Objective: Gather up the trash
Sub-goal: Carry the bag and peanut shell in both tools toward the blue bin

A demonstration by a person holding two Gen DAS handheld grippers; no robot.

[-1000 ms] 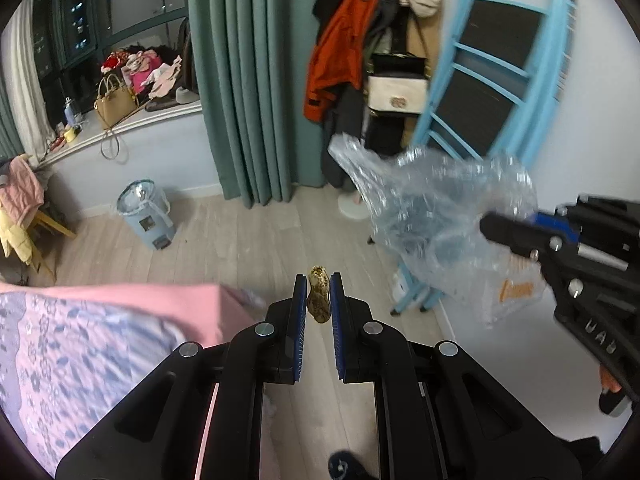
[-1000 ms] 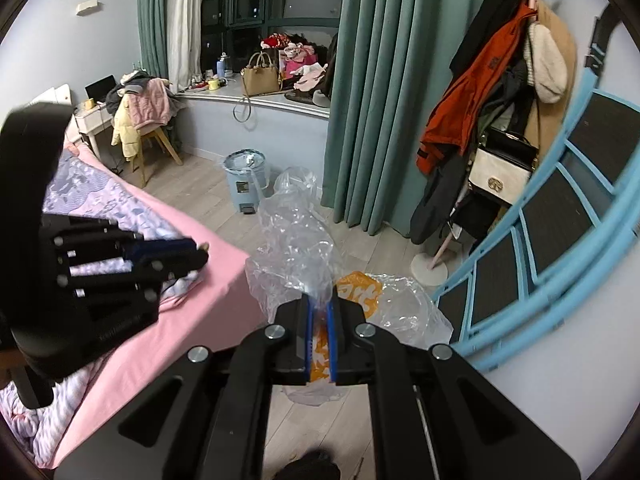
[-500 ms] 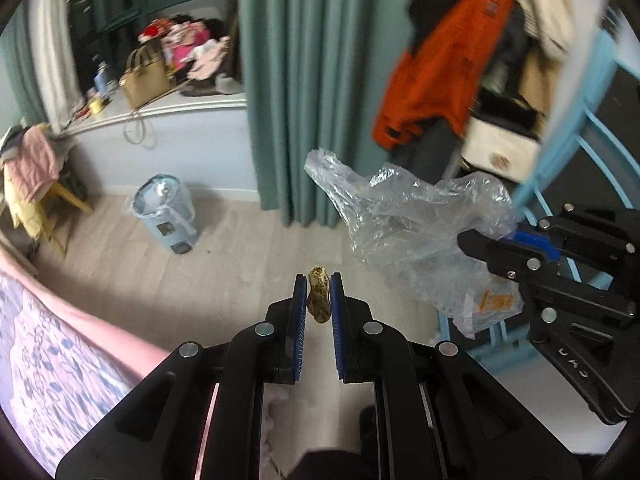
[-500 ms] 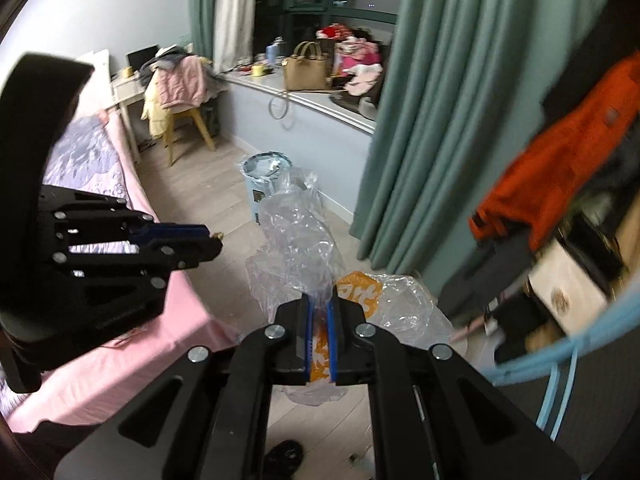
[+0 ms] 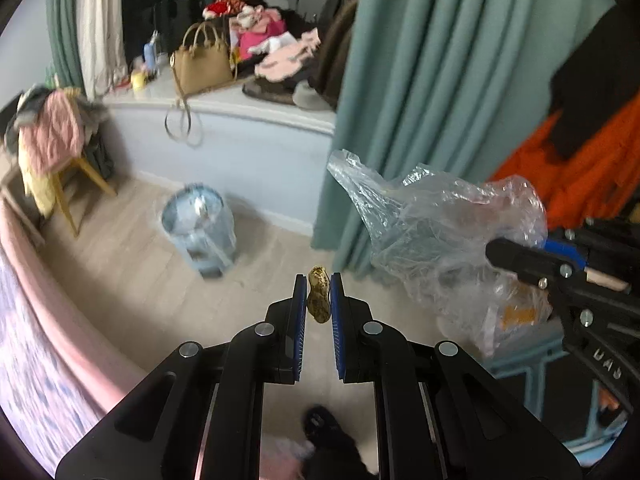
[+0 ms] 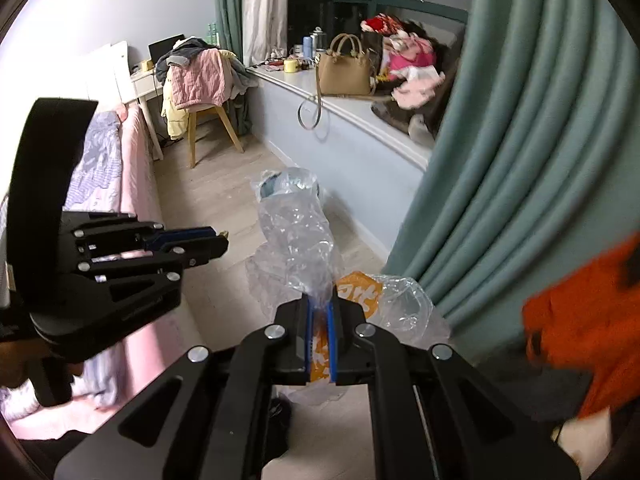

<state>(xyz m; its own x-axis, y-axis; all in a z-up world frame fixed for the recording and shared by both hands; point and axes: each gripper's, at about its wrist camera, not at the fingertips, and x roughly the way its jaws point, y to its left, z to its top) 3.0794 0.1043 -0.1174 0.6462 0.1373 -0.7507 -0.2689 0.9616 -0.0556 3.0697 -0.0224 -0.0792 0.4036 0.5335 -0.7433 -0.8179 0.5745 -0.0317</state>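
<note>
Left side of scene: pink bed (image 5: 60, 332), with a blue trash bin (image 5: 199, 229) on the wooden floor (image 5: 132, 280) far ahead, below the window ledge (image 5: 256, 108) carrying a tan handbag (image 5: 204, 62). Centre: left hand-held gripper (image 5: 318, 296) clenched on a peanut shell (image 5: 318, 294), held in the air near the tips of its blue pads. Right: right hand-held gripper (image 6: 320, 320) clamped on a crumpled clear plastic bag (image 6: 296, 232) with orange print, raised just right of the peanut shell, green curtain (image 5: 432, 80) behind.
</note>
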